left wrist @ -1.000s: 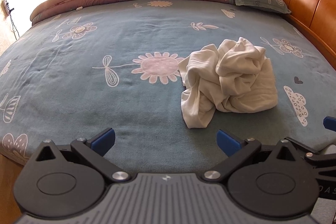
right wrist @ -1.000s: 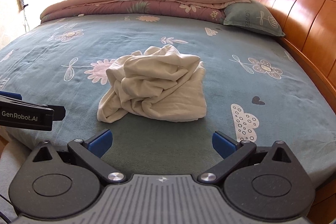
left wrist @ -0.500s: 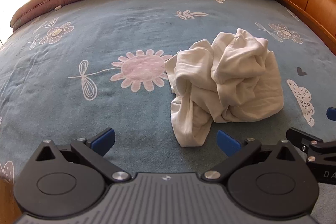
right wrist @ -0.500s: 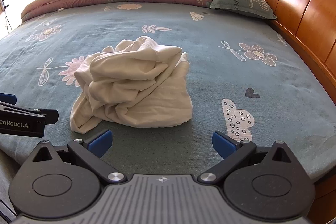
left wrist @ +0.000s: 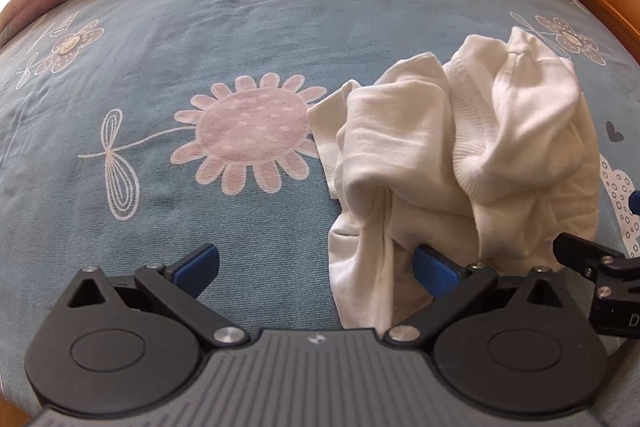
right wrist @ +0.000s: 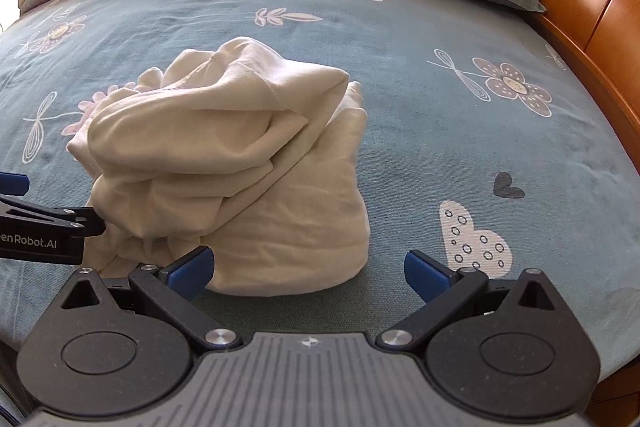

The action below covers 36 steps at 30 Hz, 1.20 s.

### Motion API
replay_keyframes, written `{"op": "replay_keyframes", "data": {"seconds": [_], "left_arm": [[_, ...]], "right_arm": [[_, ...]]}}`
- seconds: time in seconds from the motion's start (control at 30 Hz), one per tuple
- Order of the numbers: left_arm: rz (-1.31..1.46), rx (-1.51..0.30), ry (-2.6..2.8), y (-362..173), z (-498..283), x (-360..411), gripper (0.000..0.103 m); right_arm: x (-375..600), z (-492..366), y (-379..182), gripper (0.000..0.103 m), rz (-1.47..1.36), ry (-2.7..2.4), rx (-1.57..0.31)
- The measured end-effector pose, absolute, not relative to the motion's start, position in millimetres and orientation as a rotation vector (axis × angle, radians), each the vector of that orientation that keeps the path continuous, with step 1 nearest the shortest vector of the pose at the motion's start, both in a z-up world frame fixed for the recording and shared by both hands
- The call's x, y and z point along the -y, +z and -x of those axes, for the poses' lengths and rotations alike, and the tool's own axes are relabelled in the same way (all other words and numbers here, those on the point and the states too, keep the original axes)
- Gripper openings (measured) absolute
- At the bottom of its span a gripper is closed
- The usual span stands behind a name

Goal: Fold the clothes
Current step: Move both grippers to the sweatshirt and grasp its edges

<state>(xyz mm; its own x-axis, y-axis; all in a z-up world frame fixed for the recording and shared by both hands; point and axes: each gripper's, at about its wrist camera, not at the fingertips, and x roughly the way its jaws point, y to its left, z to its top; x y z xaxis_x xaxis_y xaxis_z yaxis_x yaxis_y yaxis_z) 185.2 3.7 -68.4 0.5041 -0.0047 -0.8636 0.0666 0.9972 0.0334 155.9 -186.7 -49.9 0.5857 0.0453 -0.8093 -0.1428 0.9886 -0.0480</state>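
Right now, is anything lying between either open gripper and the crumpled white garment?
Nothing visible. The white garment lies alone on the bedsheet; the left gripper and right gripper are both already at its near edge.

Daylight enters from the far left, where the top left corner of both views burns out to white. The teal bedsheet (right wrist: pixel 440 147) is evenly bright and sharp. The crumpled white garment (right wrist: pixel 240 163) keeps soft grey shadows in its folds and casts a faint shadow on its near side. The wooden headboard (right wrist: pixel 580 11) on the right carries glossy streaks of glare. Strong fisheye bending curves the bed's far edge, and the corners darken.
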Motion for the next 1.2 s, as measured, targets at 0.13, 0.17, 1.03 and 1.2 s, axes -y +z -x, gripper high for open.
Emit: {"op": "replay_keyframes", "data": {"seconds": [0.13, 0.17, 1.03, 1.2], "left_arm": [[-0.061, -1.073, -0.057, -83.0, -199.1, -1.8, 0.103], [-0.062, -1.073, -0.063, -85.6, -199.5, -2.1, 0.103], [-0.135, -0.959, -0.213, -88.2, -187.8, -11.1, 0.102], [-0.150, -0.914, -0.223, -73.6, -176.0, -21.9, 0.102]], "right_arm": [[181.6, -176.8, -62.5, 0.103, 0.127, 0.131, -0.964], [180.1, -181.6, -66.0, 0.103, 0.133, 0.136, -0.971], [186.5, -163.7, -66.7, 0.103, 0.201, 0.232, -0.853], [181.7, -152.9, -41.2, 0.103, 0.237, 0.258, -0.786]]}}
